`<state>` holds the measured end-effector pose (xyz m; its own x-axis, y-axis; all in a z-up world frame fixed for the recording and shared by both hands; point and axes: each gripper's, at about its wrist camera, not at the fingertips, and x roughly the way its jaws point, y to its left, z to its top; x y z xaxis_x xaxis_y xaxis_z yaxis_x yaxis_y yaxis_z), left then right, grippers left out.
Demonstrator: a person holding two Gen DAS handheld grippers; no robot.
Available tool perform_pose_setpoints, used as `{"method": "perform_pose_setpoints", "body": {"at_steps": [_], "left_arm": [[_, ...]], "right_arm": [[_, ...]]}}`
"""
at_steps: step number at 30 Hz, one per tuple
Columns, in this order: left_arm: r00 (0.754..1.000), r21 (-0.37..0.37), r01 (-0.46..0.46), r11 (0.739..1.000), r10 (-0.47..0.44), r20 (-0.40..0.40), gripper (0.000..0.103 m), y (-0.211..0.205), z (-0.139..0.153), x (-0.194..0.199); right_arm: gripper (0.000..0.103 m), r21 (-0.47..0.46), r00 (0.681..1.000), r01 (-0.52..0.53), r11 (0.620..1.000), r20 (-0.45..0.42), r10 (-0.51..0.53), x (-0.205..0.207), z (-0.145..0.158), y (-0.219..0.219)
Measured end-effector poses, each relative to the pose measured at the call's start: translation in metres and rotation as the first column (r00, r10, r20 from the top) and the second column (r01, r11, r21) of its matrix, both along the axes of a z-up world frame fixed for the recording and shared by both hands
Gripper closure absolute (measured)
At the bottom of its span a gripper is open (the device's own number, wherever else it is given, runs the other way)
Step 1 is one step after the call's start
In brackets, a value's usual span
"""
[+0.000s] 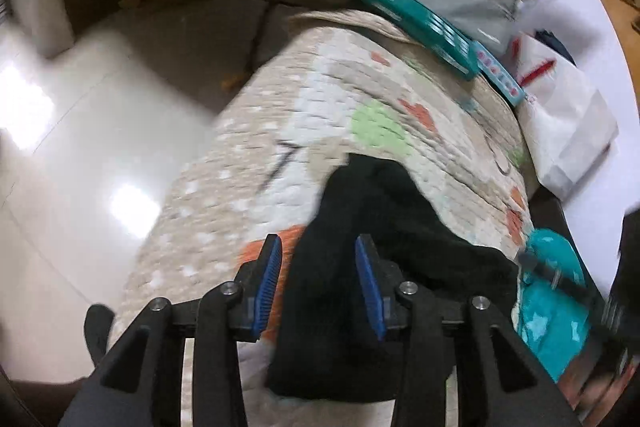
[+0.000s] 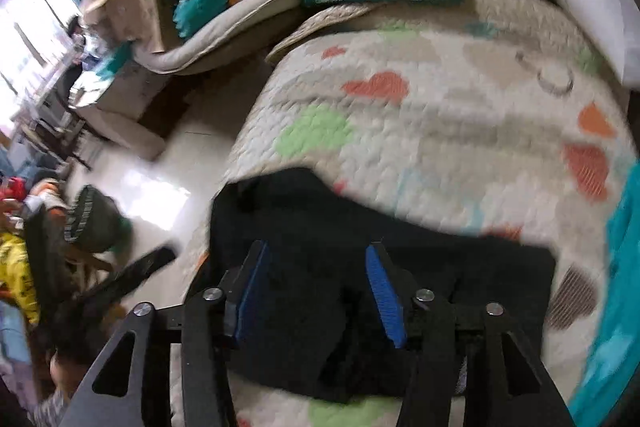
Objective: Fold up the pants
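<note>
— Both hand-held grippers, left [image 1: 318, 259] and right [image 2: 316, 265], are hanging part open, gripping nothing.
— And the black pants [image 2: 360, 307]?
— They're lying bunched on the quilted mat [image 2: 440, 115]; I'm judging the folding partly done, still needing tidying.

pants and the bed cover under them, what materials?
Pants: soft matte black fabric, seemingly knit or fleece; it slumps in thick folds with no sheen. Weave unreadable through blur.
Bed cover: quilted cloth, likely cotton; a puffy stitched grid with printed hearts, matte.
</note>
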<state>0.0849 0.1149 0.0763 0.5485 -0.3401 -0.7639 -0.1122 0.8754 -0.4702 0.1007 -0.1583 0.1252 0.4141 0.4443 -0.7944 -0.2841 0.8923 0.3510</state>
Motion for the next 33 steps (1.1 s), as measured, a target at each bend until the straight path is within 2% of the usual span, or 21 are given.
{"method": "perform_pose_setpoints", "body": {"at_steps": [3, 4, 6, 8, 9, 10, 12, 15, 17, 20, 23, 24, 25, 27, 28, 31, 33], "left_arm": [[0.995, 0.093, 0.100, 0.991, -0.097, -0.035, 0.065, -0.035, -0.005, 0.026], [0.992, 0.110, 0.125, 0.986, -0.121, -0.044, 0.065, -0.042, -0.008, 0.032], [0.983, 0.186, 0.171, 0.967, -0.155, -0.098, 0.065, -0.057, -0.022, 0.052], [0.982, 0.215, 0.168, 0.962, -0.145, -0.121, 0.063, -0.059, -0.031, 0.065], [0.981, 0.205, 0.164, 0.965, -0.139, -0.132, 0.056, -0.057, -0.036, 0.072], [0.982, 0.174, 0.143, 0.974, -0.117, -0.150, 0.053, -0.051, -0.041, 0.082], [0.984, 0.107, 0.100, 0.989, -0.082, -0.159, 0.051, -0.039, -0.047, 0.091], [0.988, 0.078, 0.076, 0.994, -0.065, -0.139, 0.050, -0.032, -0.052, 0.092], [0.992, 0.092, 0.078, 0.993, -0.068, -0.110, 0.049, -0.033, -0.052, 0.089], [0.993, 0.114, 0.086, 0.990, -0.076, -0.089, 0.048, -0.037, -0.051, 0.086], [0.994, 0.085, 0.073, 0.994, -0.066, -0.082, 0.048, -0.033, -0.052, 0.085], [0.995, 0.076, 0.069, 0.995, -0.063, -0.083, 0.048, -0.032, -0.052, 0.086], [0.995, 0.064, 0.065, 0.996, -0.059, -0.086, 0.048, -0.030, -0.051, 0.085], [0.995, 0.044, 0.058, 0.997, -0.054, -0.087, 0.048, -0.027, -0.049, 0.084], [0.995, 0.028, 0.051, 0.998, -0.049, -0.082, 0.048, -0.024, -0.046, 0.082], [0.997, 0.019, 0.045, 0.999, -0.043, -0.062, 0.048, -0.023, -0.039, 0.077], [0.997, 0.044, 0.055, 0.998, -0.052, -0.049, 0.047, -0.028, -0.036, 0.075]], "right_arm": [[0.052, 0.096, 0.998, -0.051, 0.994, -0.042, 0.055, -0.020, -0.026, 0.017], [0.052, 0.098, 0.995, -0.068, 0.993, -0.059, 0.074, -0.026, -0.039, 0.022], [0.052, 0.047, 0.994, -0.082, 0.996, -0.070, 0.085, -0.030, -0.054, 0.029], [0.054, -0.117, 0.996, -0.069, 0.991, -0.059, 0.063, -0.026, -0.069, 0.030], [0.055, -0.224, 0.999, -0.040, 0.974, -0.034, 0.033, -0.024, -0.072, 0.027], [0.054, -0.262, 1.000, -0.015, 0.965, -0.020, 0.010, -0.023, -0.070, 0.022], [0.052, -0.205, 1.000, 0.011, 0.979, -0.002, -0.012, -0.022, -0.059, 0.010], [0.052, -0.208, 0.998, 0.050, 0.977, 0.055, -0.039, -0.016, -0.043, 0.002], [0.046, -0.185, 0.998, 0.055, 0.981, 0.023, -0.052, -0.005, -0.047, -0.001], [0.045, -0.157, 0.998, 0.063, 0.986, 0.000, -0.063, 0.004, -0.058, 0.001], [0.045, -0.097, 0.999, 0.011, 0.995, -0.047, -0.015, 0.012, -0.071, 0.011], [0.050, -0.102, 0.998, 0.003, 0.995, -0.055, -0.009, 0.011, -0.072, 0.015], [0.078, -0.122, 0.999, 0.011, 0.993, -0.051, -0.017, 0.013, -0.072, 0.017], [0.087, -0.061, 0.996, 0.046, 0.997, -0.069, -0.050, 0.016, -0.067, 0.007], [0.095, -0.041, 0.995, 0.060, 0.997, -0.077, -0.063, 0.017, -0.066, 0.002], [0.094, -0.020, 0.987, 0.127, 0.992, -0.098, -0.128, 0.023, -0.067, -0.014], [0.093, -0.028, 0.978, 0.171, 0.985, -0.120, -0.173, 0.026, -0.072, -0.021]]}}
